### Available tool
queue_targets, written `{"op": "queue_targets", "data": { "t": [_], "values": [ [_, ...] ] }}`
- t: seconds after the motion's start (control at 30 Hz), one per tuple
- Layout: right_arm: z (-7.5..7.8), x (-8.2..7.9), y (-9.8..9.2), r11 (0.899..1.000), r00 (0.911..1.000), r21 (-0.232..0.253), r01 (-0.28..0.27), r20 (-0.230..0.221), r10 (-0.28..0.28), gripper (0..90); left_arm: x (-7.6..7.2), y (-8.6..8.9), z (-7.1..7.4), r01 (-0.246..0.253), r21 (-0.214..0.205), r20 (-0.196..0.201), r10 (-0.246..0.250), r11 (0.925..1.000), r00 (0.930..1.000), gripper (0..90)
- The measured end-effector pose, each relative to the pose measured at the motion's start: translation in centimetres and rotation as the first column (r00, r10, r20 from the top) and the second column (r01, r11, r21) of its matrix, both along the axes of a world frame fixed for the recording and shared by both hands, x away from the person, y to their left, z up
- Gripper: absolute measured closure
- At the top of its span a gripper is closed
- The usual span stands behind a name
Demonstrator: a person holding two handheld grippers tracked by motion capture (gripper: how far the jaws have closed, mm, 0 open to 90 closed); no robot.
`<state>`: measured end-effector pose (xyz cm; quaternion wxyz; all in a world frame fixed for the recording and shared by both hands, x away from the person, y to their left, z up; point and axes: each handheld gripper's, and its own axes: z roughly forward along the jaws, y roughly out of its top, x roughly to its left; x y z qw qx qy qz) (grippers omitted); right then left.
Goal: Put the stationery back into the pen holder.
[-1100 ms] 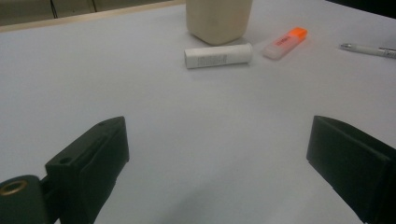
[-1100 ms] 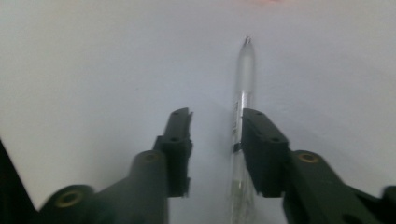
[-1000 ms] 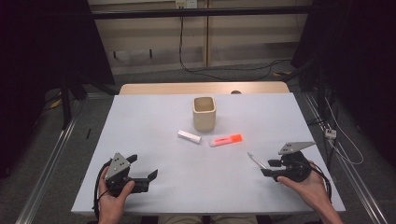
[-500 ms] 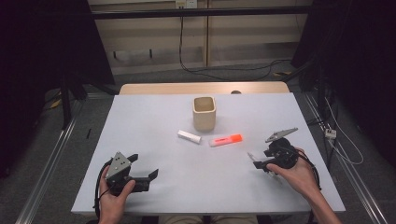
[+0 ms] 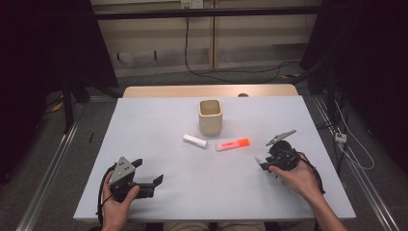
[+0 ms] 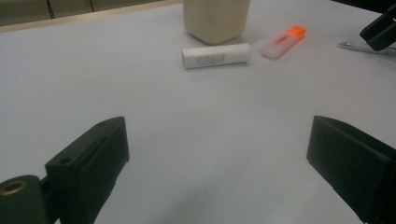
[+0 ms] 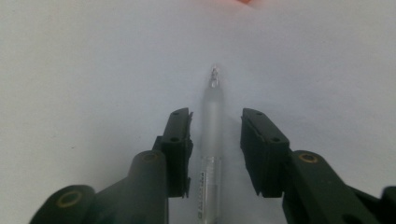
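**Clear pen lies between the right gripper's narrowing jaws**

The white table (image 5: 159, 130) carries a beige cup (image 5: 210, 116) at its middle, with a white tube (image 5: 195, 140) and an orange highlighter (image 5: 233, 144) just in front of it; their printing is too small to read. The left gripper (image 5: 149, 184) rests near the front edge, jaws spread wide on nothing. The right gripper (image 7: 214, 149) has just been closing; its pads flank the pen (image 7: 212, 140) with a gap on each side. The right gripper view shows the pen's long axis running along the jaws, tip pointing away toward the highlighter. The left gripper view catches that tip beside the right gripper.
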<state>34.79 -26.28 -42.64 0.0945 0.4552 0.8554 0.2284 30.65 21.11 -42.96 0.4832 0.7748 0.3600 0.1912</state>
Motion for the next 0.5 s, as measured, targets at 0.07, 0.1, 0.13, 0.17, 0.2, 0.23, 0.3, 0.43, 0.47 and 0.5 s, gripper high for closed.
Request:
{"op": "queue_targets", "data": {
  "t": [0.07,0.1,0.13,0.17,0.2,0.23,0.3,0.43,0.47,0.5],
  "values": [
    [-0.13,0.01,0.10,1.000,1.0000,-0.005,-0.001,-0.008,0.001,66.9,-0.01,-0.03,-0.04,-0.003,-0.005,-0.005,0.003,1.0000,1.0000,5.6],
    [-0.19,0.02,0.16,1.000,0.9999,-0.007,-0.005,-0.010,0.005,67.0,0.02,-0.03,-0.05,-0.002,-0.003,-0.004,0.001,1.0000,1.0000,5.6],
    [-0.23,0.01,0.25,1.000,0.9999,-0.013,0.000,-0.015,-0.001,67.6,0.01,-0.05,-0.07,-0.002,-0.003,-0.004,0.002,1.0000,1.0000,5.7],
    [-0.30,0.03,0.37,1.000,0.9999,-0.019,0.003,-0.015,-0.003,68.8,-0.02,-0.04,-0.07,-0.003,-0.001,-0.004,0.003,1.0000,1.0000,5.6],
    [-0.37,0.08,0.44,1.000,0.9998,-0.024,0.002,-0.018,-0.002,70.0,-0.03,-0.01,-0.06,-0.001,0.004,-0.002,0.001,1.0000,1.0000,5.6],
    [-0.47,0.13,0.50,1.000,0.9997,-0.024,-0.003,-0.024,0.002,70.7,-0.03,0.00,-0.05,-0.001,0.004,-0.003,0.001,1.0000,1.0000,5.6],
    [-0.49,0.17,0.56,1.000,0.9998,-0.029,0.001,-0.021,-0.002,71.9,-0.02,0.01,-0.05,-0.004,0.002,-0.003,0.004,1.0000,1.0000,5.6],
    [-0.52,0.15,0.62,0.999,0.9998,-0.037,0.006,-0.021,-0.007,76.2,-0.02,-0.02,-0.04,0.001,0.009,-0.001,-0.001,1.0000,1.0000,5.6],
    [-0.53,0.15,0.65,0.999,0.9996,-0.038,0.014,-0.024,-0.015,77.1,-0.03,-0.03,-0.07,0.005,0.008,-0.002,-0.005,1.0000,1.0000,5.6],
    [-0.53,0.14,0.70,0.999,0.9996,-0.041,0.017,-0.023,-0.018,78.2,-0.04,-0.04,-0.07,0.007,0.007,-0.003,-0.007,1.0000,1.0000,5.6]
  ]
}}
